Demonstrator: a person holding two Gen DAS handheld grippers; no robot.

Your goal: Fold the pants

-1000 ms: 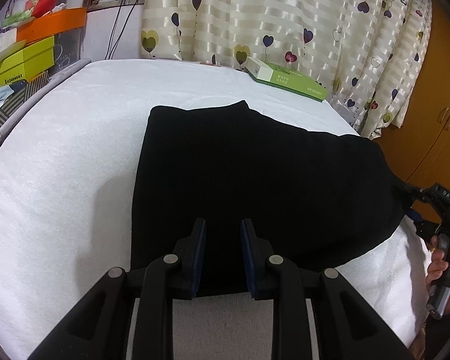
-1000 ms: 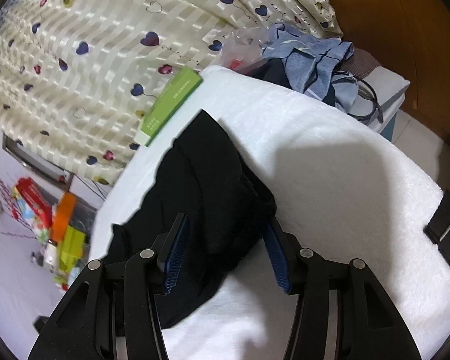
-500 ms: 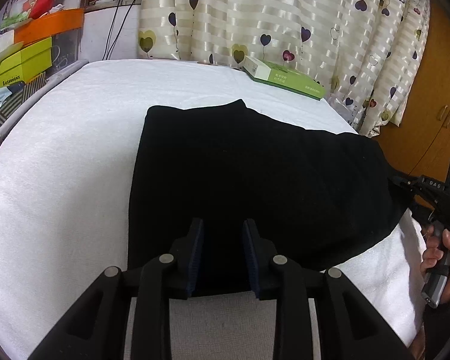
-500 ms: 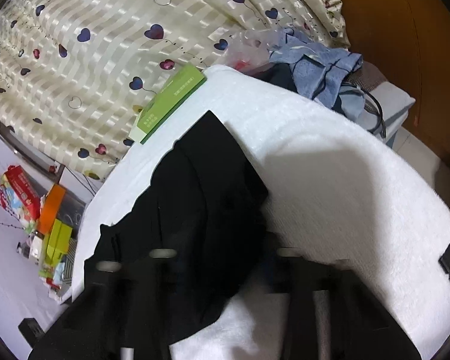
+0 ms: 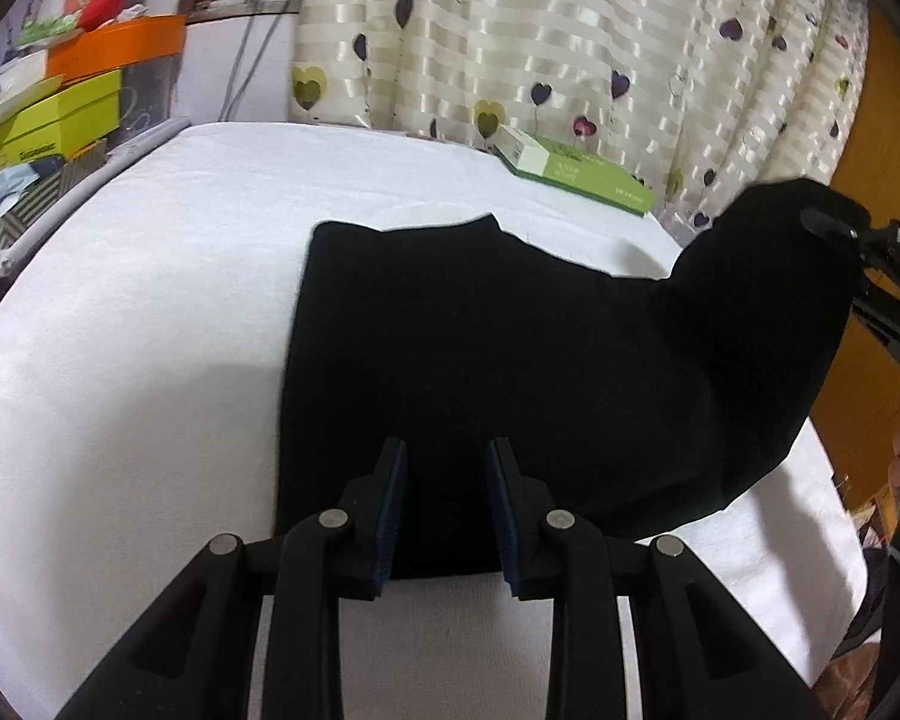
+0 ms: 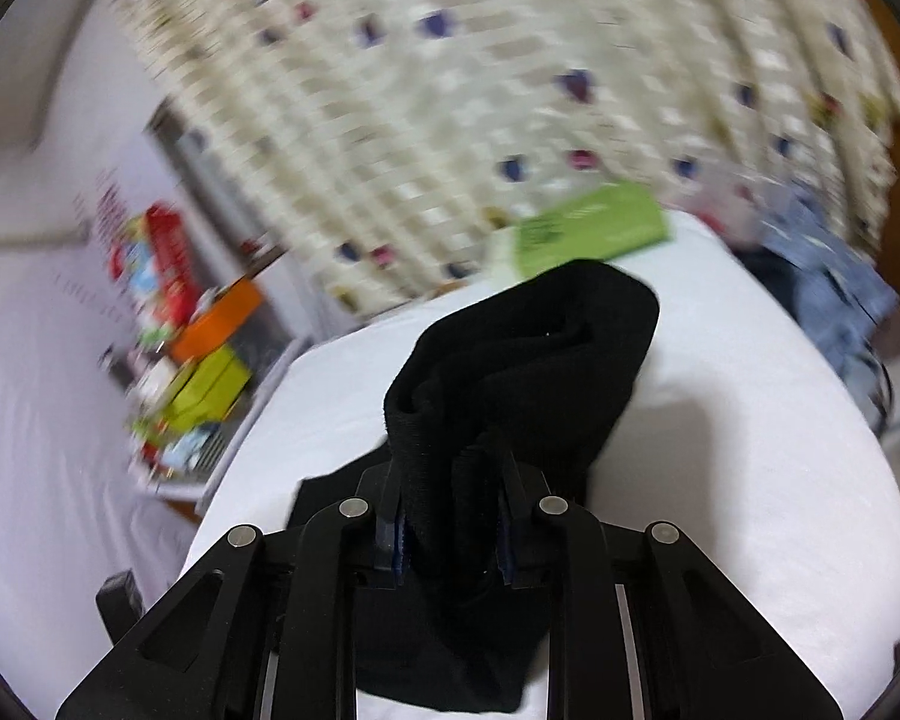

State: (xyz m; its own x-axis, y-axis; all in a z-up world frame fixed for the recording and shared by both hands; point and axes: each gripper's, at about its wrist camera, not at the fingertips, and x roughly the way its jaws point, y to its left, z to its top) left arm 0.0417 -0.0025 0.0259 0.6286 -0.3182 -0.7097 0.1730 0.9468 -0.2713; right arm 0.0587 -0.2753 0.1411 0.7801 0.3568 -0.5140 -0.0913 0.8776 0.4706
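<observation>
Black pants (image 5: 510, 348) spread on the white towel (image 5: 120, 360) near the middle of the bed, far edge towards the curtain (image 5: 570, 30), green box (image 5: 576, 171) beyond; right end lifted clear of the towel. Right gripper (image 6: 450, 534) clenched on that raised end — bunched cloth caught between the pads, drooping in a soft roll. Left gripper (image 5: 444, 504) low over the near hem, fingers parted with cloth between them, not visibly pinching; best read as released. Soft, light, limp knit by the look of it — likely to sag and slide on itself rather than hold a crease; best gripped at the thicker hems or corners, several layers together; a loose pinch may drop a layer.
</observation>
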